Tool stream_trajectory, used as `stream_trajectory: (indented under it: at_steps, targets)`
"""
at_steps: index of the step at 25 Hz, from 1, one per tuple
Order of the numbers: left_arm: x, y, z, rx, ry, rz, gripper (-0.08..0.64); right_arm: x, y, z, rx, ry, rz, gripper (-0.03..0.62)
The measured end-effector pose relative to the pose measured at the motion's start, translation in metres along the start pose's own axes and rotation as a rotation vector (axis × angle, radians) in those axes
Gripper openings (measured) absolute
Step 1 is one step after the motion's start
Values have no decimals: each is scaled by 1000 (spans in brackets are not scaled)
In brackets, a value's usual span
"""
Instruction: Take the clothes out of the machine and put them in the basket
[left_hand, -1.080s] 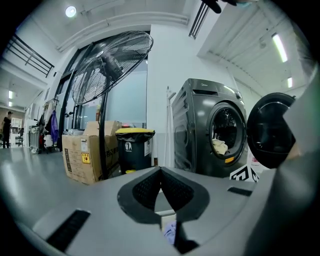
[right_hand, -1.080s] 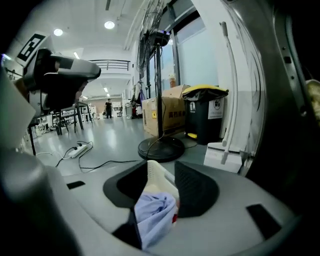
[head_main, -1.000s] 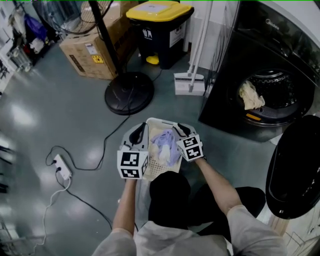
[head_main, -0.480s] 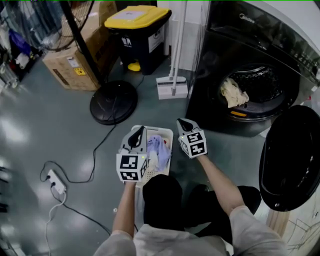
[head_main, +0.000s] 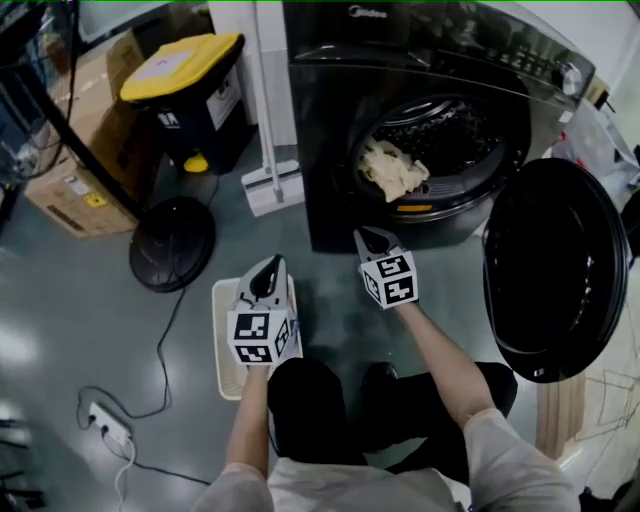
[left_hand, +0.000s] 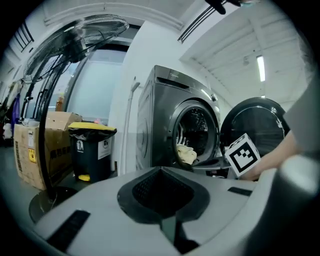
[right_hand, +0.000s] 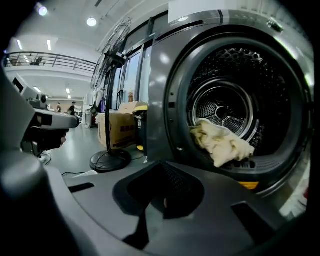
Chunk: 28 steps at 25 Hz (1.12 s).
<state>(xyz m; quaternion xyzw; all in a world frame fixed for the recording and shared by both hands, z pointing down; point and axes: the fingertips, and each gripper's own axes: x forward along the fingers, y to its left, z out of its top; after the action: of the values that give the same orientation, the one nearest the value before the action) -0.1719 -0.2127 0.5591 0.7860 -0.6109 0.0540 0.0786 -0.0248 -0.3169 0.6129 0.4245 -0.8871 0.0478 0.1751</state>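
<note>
Grey, glossy floor (head_main: 80, 290) runs through a large open room, with the dark front-loading machine (head_main: 330, 150) at the top of the head view. Its round door (head_main: 555, 265) hangs wide open on the machine's right. A cream cloth (head_main: 392, 172) lies on the lip of the drum, inside the machine. Left of the machine stand a broom (head_main: 272, 185), a black bin (head_main: 185, 85) with a yellow lid, a fan base (head_main: 172, 243) and a box (head_main: 75, 180). The white basket (head_main: 225, 330) sits on the floor in front of the machine, toward its left.

The right gripper (head_main: 372, 240) points at the machine's opening, just short of it, jaws together and empty. The left gripper (head_main: 268, 275) hangs over the basket's edge, farther from the machine, jaws also together with nothing in them.

A second ago both grippers were over the basket with the pale purple clothes in it, and the machine was off to the side. Since then the person has turned toward the machine and the right gripper has come up close to the drum.
</note>
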Motion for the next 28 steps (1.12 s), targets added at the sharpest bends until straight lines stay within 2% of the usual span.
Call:
stream_trajectory:
  at_steps: [6,12,18,19,20,21,22,24,28]
  targets:
    - [35,-40,9,19,-1,-91,18,-37,-58,-5,62,-18,-120,25]
    - [57,-71,11,39,0,-152,18,-57,-84,-10,96,-30,-166,26]
    - [62,-73,5,46,15,-161,18,-62,-94,-9,141,-58,-200,28]
    - [62,-72,4,46,16,-163,18,-61,-94,-7,147,-71,-198,42]
    - [63,-71,4,46,15,-164,18,-60,-94,-6,153,-82,-195,131]
    - [63,-70,5,45,14,-165,18,-58,-95,-5,157,-88,-194,265]
    - [64,-70,5,46,12,-166,18,-57,-96,-5,155,-90,-198,317]
    - [65,-69,6,47,9,-163,18,-56,-99,-5,145,-90,-211,360]
    - [64,-70,3,44,15,-162,18,-54,-105,-3,150,-104,-234,388]
